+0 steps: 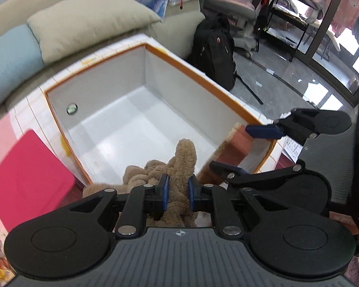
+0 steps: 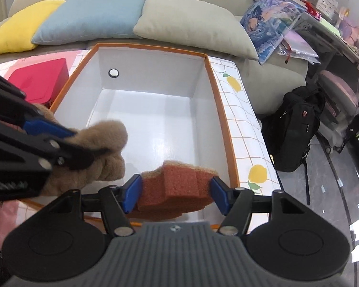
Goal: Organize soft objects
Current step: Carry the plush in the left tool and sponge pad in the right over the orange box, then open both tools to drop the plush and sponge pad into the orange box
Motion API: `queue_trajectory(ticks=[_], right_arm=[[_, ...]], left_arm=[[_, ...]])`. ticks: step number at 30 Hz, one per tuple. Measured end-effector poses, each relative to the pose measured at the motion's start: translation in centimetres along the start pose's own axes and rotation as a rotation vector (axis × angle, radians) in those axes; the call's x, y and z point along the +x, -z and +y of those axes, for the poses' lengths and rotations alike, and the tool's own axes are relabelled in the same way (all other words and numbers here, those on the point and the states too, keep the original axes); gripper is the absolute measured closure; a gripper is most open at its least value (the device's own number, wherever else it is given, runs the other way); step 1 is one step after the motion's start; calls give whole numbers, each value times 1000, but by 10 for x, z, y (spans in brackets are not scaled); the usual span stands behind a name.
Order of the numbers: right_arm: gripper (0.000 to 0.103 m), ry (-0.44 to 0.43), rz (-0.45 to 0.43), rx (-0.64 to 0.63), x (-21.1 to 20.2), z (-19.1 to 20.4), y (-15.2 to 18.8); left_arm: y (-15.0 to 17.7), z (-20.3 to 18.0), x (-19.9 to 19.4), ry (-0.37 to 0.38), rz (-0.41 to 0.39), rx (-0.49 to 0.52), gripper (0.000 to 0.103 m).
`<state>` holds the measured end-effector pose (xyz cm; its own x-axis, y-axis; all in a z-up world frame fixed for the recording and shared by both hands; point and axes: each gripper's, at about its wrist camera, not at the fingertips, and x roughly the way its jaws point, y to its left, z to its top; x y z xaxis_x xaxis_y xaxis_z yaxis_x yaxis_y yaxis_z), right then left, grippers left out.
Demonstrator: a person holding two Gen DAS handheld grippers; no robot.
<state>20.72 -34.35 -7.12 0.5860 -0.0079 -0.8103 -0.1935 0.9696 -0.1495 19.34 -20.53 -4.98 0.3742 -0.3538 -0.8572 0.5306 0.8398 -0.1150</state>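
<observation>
Over the bare white box point(image 2: 155, 129), my left gripper point(image 1: 177, 192) clamps a plush toy point(image 1: 179, 165) while my right gripper point(image 2: 177, 193) squeezes a sponge point(image 2: 177, 184); neither is dropped in yet.

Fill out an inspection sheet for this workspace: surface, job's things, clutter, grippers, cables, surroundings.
Surface: low table with white tiled lemon-print cover.
Job's things: tan plush toy and rust-brown sponge, both held over the open white box with orange rim; nothing lies on the box floor.
Clutter: red box beside the white box.
Grippers: left gripper shut on the plush; right gripper shut on the sponge.
Cables: nothing seen.
Surroundings: sofa with yellow cushion, blue cushion and beige cushion; black backpack on the floor.
</observation>
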Motion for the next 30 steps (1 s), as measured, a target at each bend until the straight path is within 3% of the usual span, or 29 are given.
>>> queue_trajectory(ticks=[6,9,11,21,30], right_arm=[[37,13,12,-11,-5,2,4],[35,25,16,-20,-9,3,5],[28,42,17,-28,-13,4,5],[17,100,-43,-43,-52,9,1],[17,54,-119,-13,-87,36,-2]], left_arm=[[2,6,2,42,16,-42,76],[2,9,-6,58,-3,-45,66],[2,11,-14,61,-25,-53,52],[12,24,-67,72,-169,-96,50],[41,37,-116,23,-289,-165,50]])
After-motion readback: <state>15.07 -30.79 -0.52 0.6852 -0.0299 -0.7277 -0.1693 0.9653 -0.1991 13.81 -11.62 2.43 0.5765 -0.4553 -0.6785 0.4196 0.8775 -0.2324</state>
